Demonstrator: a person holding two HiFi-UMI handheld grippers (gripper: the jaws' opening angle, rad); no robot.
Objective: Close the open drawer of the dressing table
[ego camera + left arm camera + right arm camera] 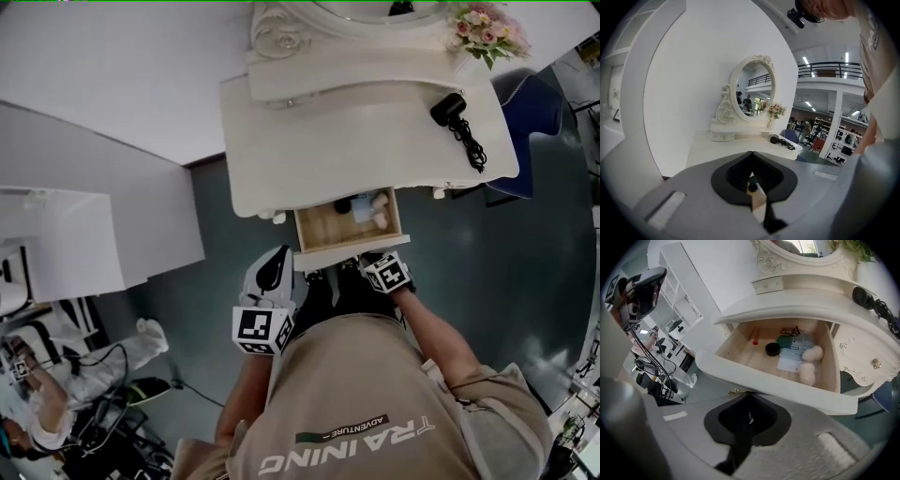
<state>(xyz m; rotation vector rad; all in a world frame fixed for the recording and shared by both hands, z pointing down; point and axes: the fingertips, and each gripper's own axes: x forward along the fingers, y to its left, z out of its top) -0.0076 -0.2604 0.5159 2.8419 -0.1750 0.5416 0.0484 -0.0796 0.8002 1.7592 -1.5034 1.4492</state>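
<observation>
Drawer pulled out from the centre of the dressing table, front panel towards the person. Inside: two pale egg-shaped things, a dark round pot, a paper

Right gripper: jaws pressed together, nothing between them, tips at the lower edge of the drawer front, small brass handle just beside

Left gripper: jaws also closed and empty, near the drawer's left corner, aimed across the table

Tabletop cream; black hair dryer with cord at the right, flowers at the back, oval mirror

Floor dark grey-green, white wall to the left; a hall with a railed upper level beyond
</observation>
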